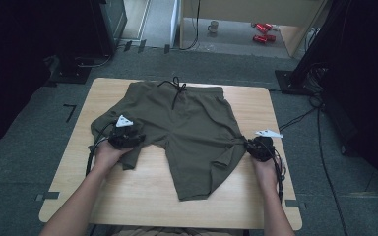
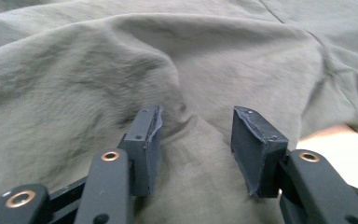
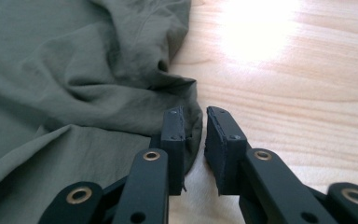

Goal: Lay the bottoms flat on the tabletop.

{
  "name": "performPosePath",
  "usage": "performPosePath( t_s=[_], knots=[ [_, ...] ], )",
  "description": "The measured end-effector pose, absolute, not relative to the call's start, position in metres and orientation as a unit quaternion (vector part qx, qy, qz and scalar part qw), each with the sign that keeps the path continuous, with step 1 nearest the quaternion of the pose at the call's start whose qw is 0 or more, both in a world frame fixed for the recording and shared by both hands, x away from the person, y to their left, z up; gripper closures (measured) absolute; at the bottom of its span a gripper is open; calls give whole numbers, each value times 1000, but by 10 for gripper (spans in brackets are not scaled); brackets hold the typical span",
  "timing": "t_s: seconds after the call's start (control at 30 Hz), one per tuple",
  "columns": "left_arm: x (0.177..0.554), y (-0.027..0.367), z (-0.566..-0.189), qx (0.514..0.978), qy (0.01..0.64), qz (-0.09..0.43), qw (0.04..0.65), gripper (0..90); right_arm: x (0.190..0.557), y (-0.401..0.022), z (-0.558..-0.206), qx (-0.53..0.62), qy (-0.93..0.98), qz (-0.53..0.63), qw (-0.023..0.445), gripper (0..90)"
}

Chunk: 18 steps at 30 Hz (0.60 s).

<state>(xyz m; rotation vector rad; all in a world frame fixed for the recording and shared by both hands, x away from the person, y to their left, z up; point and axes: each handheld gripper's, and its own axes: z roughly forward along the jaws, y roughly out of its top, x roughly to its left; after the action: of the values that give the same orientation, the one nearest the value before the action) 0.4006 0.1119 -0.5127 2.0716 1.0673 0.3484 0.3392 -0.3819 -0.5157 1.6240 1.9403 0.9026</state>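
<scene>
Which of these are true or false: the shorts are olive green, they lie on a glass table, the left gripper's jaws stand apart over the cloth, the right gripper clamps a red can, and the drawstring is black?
1. The shorts are olive green. True.
2. They lie on a glass table. False: the table is light wood.
3. The left gripper has its jaws apart over the cloth. True: a ridge of fabric rises between the pads without being pinched.
4. The right gripper clamps a red can. False: its jaws are slightly parted beside the shorts' hem, and the red cans lie on the floor beyond the table.
5. The drawstring is black. True.
</scene>
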Motion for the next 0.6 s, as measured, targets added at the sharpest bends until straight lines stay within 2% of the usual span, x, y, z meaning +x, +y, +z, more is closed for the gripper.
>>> performPosePath(
  t_s=[0.2, 0.27, 0.47, 0.6],
  knots=[
    [396, 114, -507, 815, 421, 127, 377, 509, 322, -376, -497, 576, 696, 354, 239, 729],
    [394, 113, -504, 817, 416, 126, 377, 505, 315, -371, -491, 575, 695, 365, 230, 717],
    [390, 111, -502, 829, 405, 124, 365, 488, 292, -350, -491, 544, 718, 362, 240, 693],
    [387, 112, -505, 831, 402, 128, 363, 479, 282, -340, -490, 544, 714, 376, 230, 668]
  ],
)
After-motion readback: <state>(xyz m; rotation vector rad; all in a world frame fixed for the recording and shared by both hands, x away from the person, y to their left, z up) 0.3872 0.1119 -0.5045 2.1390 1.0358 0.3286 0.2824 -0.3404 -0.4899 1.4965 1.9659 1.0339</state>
